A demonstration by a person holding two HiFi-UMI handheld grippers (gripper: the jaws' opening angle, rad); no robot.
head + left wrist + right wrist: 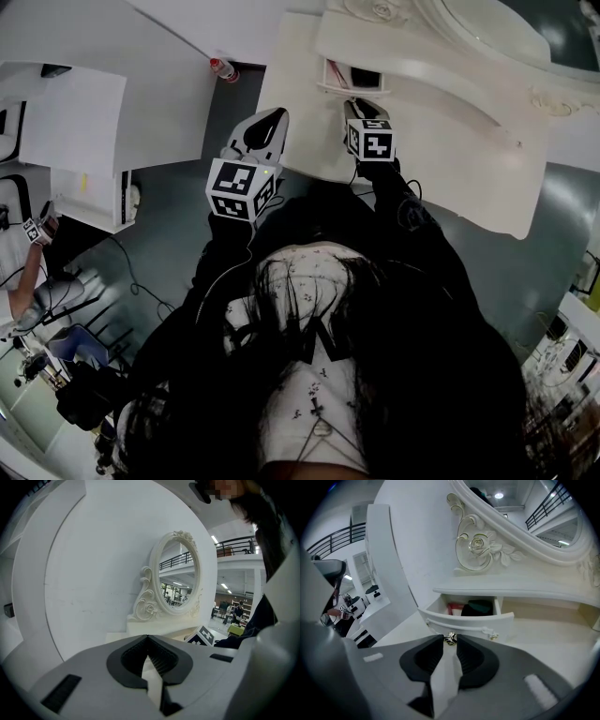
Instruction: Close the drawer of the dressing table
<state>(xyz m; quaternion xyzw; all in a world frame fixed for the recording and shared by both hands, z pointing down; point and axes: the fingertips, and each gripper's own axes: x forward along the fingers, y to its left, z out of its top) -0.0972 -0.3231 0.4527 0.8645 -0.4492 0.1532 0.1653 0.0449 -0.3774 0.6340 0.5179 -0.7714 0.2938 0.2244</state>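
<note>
The white dressing table (441,131) stands ahead of me, its small drawer (352,79) pulled out under the shelf. In the right gripper view the drawer (471,619) is open, with a dark thing (478,607) and a red thing (454,608) inside. My right gripper (450,637) (357,106) is at the drawer front, its jaw tips closed on either side of the small metal knob (450,639). My left gripper (271,120) (148,637) hangs off the table's left edge, shut and empty, pointing toward the oval mirror (180,581).
White desks (112,112) stand to the left across a strip of grey floor, with a red-capped item (223,68) on a desk edge. A person (28,272) sits at the far left. A curved white panel (93,569) rises behind the mirror.
</note>
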